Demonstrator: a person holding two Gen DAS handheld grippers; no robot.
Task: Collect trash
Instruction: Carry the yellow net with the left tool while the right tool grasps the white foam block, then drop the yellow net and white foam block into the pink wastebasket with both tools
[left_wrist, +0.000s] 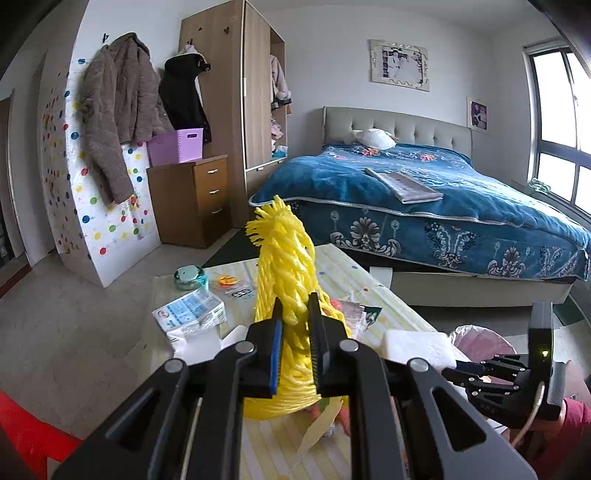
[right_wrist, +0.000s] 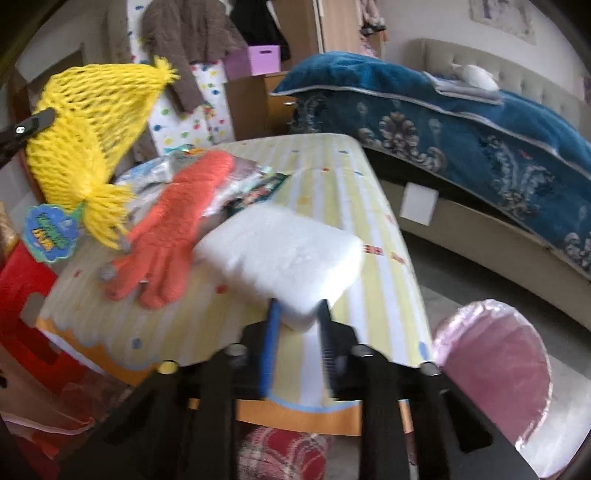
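My left gripper (left_wrist: 295, 310) is shut on a yellow mesh net bag (left_wrist: 286, 280) and holds it up above the striped table (left_wrist: 343, 266). In the right wrist view the net bag (right_wrist: 85, 125) hangs at the left with a blue-green label (right_wrist: 50, 232) under it. My right gripper (right_wrist: 298, 312) is closed on the near corner of a white foam block (right_wrist: 284, 258) that lies over the table (right_wrist: 207, 325). An orange glove (right_wrist: 173, 229) lies on the table beside the block. The bin with the pink bag (right_wrist: 495, 373) stands low at the right.
A blue-white wrapper (left_wrist: 192, 310), a teal glass dish (left_wrist: 190, 277) and small packets (left_wrist: 236, 286) lie on the table's far part. A blue-covered bed (left_wrist: 424, 206) stands behind. A red stool (right_wrist: 26, 295) stands at the left. A drawer cabinet (left_wrist: 192, 199) and wardrobe stand by the wall.
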